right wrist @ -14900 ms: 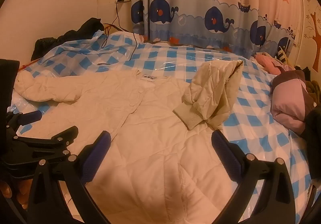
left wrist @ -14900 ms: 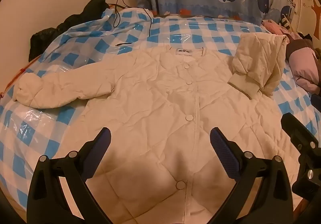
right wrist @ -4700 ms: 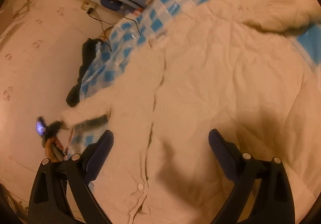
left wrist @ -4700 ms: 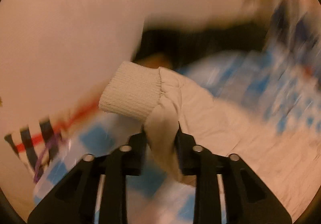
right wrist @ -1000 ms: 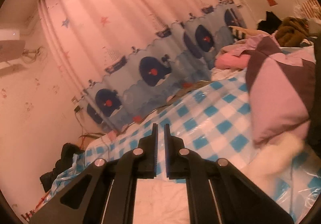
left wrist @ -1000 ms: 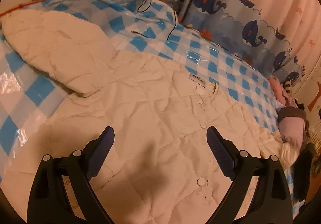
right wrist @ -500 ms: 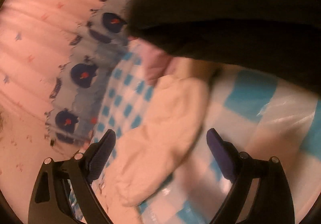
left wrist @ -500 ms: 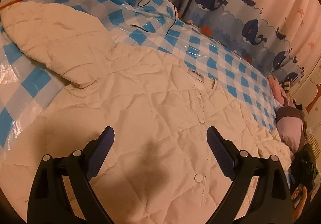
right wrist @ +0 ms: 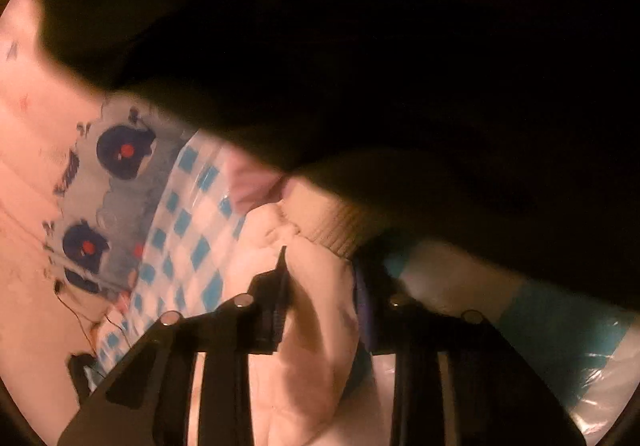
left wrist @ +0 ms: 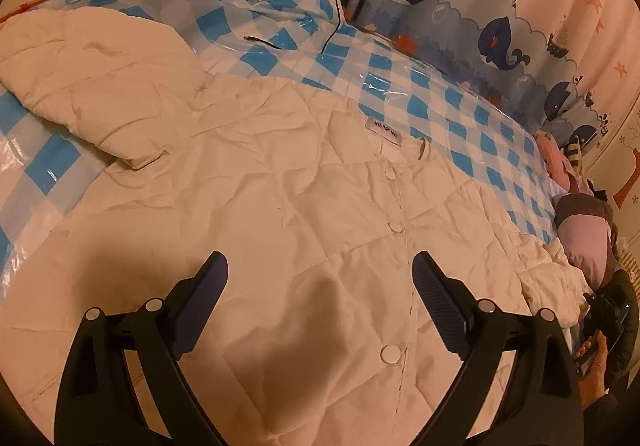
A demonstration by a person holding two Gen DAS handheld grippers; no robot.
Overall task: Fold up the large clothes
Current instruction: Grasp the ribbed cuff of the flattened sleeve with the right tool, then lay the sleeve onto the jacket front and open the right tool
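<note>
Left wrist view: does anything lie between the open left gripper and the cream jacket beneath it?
Nothing visible does. The left gripper hangs open over bare quilted front of the cream jacket.

The jacket (left wrist: 304, 214) lies spread on the checkered sheet (left wrist: 400, 70), one sleeve (left wrist: 96, 86) folded at left (curtain (left wrist: 500, 18) behind).

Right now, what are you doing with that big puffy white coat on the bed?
A person is folding the white coat, which lies buttoned and face up on the blue checked bed cover. The right gripper is closing its jaws on the coat's sleeve, just below the ribbed cuff. The left gripper hangs open above the coat's front, holding nothing. The other sleeve lies stretched out to the side, not folded in yet.
</note>
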